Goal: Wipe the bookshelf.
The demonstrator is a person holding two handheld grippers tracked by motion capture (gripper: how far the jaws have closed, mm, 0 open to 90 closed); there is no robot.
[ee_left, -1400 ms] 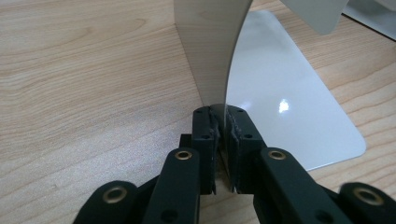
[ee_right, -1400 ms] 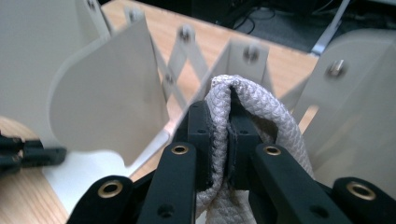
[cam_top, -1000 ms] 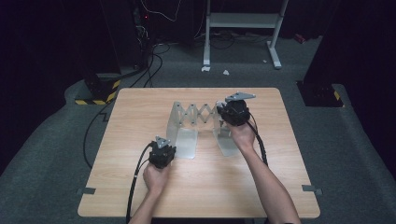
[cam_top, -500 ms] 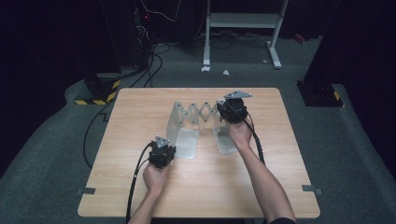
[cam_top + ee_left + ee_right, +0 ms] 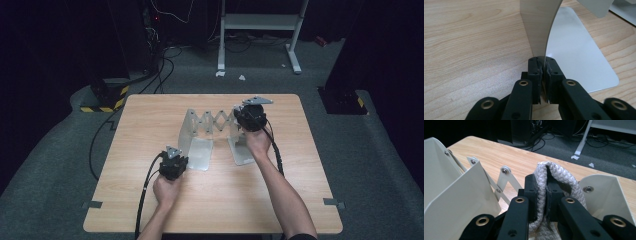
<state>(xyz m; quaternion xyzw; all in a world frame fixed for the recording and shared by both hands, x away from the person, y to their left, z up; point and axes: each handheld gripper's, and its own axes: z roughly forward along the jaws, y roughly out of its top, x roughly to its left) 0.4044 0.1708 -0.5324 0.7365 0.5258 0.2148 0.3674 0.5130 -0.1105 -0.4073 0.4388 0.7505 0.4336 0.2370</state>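
my right gripper [image 5: 251, 118] has pulled the rope handle [image 5: 560, 178], jaws clamped on it, leftward, folding the extendable bookend rack [image 5: 212, 134] mid-table; left gripper [image 5: 543, 71] pinches its left plate. next: keep closing.

- A lab or recording studio, not a home.
- One bare wooden table [image 5: 150, 130] stands alone on grey carpet [image 5: 60, 150], with black walls all round.
- Cables [image 5: 165, 50] snake across the floor to dark equipment [image 5: 130, 30].
- A white metal stand [image 5: 260, 22] waits behind.
- A yellow-black hazard-striped block [image 5: 105, 97] sits beside the table.
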